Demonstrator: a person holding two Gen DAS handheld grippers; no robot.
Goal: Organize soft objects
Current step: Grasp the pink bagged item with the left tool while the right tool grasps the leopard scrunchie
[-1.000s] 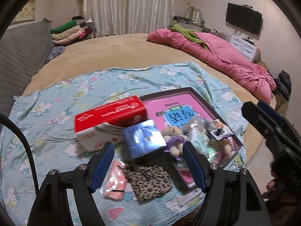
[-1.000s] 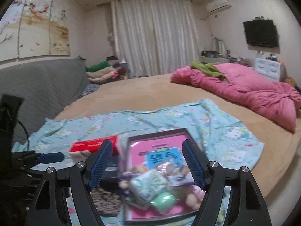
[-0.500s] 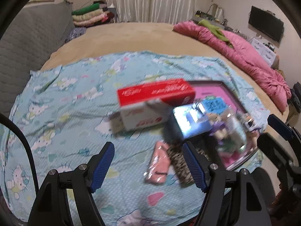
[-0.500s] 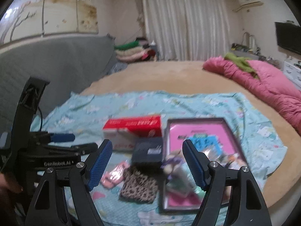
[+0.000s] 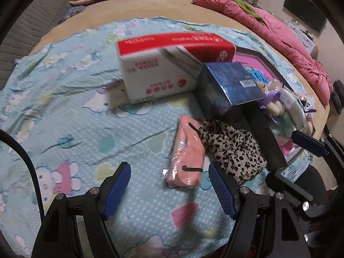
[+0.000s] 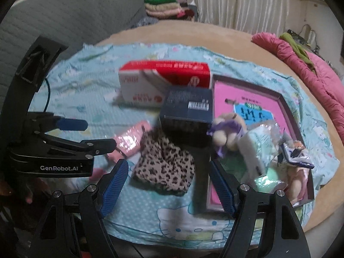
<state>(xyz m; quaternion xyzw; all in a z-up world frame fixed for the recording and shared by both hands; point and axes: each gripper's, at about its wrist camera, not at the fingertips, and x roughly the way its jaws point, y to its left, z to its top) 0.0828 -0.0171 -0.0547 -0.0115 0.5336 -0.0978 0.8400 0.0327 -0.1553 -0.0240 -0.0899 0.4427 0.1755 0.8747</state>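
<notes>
On the bed, a pale blue cartoon-print sheet (image 5: 71, 99) carries everything; furthest left on it is bare cloth, above which the left hand-held gripper (image 5: 169, 186) hangs with its jaws apart and nothing between the pads, its blue fingertips (image 5: 117, 188) framing the near end of a pink wrapped packet (image 5: 187, 157); that packet lies flat on the sheet, touching a crumpled leopard-print cloth (image 5: 234, 150) just to its right; behind the two stands a red-and-white carton (image 5: 163, 64), and a dark blue box (image 5: 228, 86) leans against the carton's right end, just behind the leopard-print cloth; further right sits a shallow dark-rimmed tray (image 6: 286, 105) with a pink printed sheet inside it; in the tray lie a small plush doll with a purple ribbon (image 6: 225, 129), a pale green wrapped pack (image 6: 262, 148) and some smaller wrapped pieces too blurred to name; the right hand-held gripper (image 6: 168, 186) hangs over the leopard-print cloth and the tray's near left edge, its jaws likewise spread and empty; at the far right a pink quilt (image 5: 286, 40) lies bunched along the bed's edge.
</notes>
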